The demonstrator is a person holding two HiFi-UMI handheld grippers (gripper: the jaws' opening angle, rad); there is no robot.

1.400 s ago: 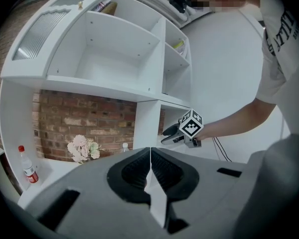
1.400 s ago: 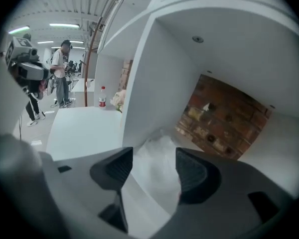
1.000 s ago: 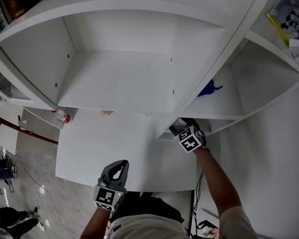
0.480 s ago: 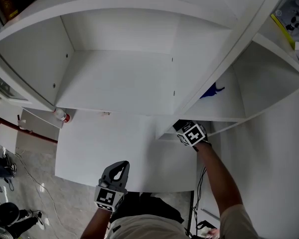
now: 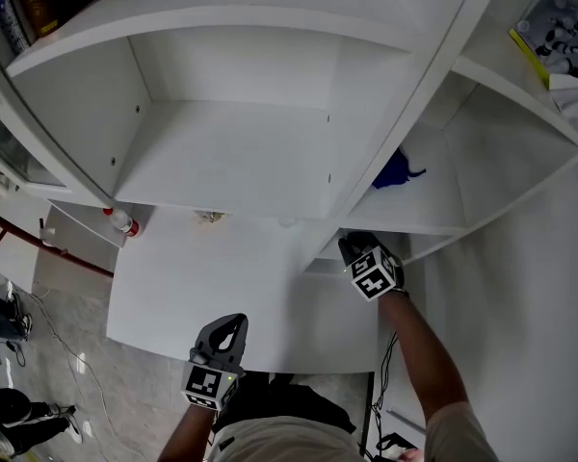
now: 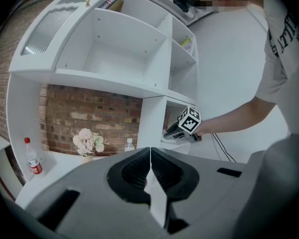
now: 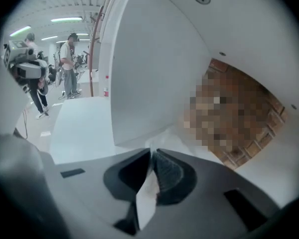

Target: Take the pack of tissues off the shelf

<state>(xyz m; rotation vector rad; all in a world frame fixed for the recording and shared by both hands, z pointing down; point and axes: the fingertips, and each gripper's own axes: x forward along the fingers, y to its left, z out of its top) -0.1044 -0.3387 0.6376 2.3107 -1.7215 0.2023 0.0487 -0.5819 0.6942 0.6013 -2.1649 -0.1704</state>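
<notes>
Head view looks steeply down on the shelf unit (image 5: 222,162), which the left gripper view faces from lower down.

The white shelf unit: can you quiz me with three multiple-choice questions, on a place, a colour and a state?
1. Where is the right gripper? A on the floor; B in a low shelf opening; C on the top shelf.
2. What colour is the small thing on the shelf above it? A blue; B red; C green.
3. How are the left gripper's jaws? A wide apart; B together, empty; C clamped on a bottle.
B: it reaches in beneath that shelf, jaws just closed on the pack of tissues. A: plainly blue. B: its pads meet, nothing between.
</notes>
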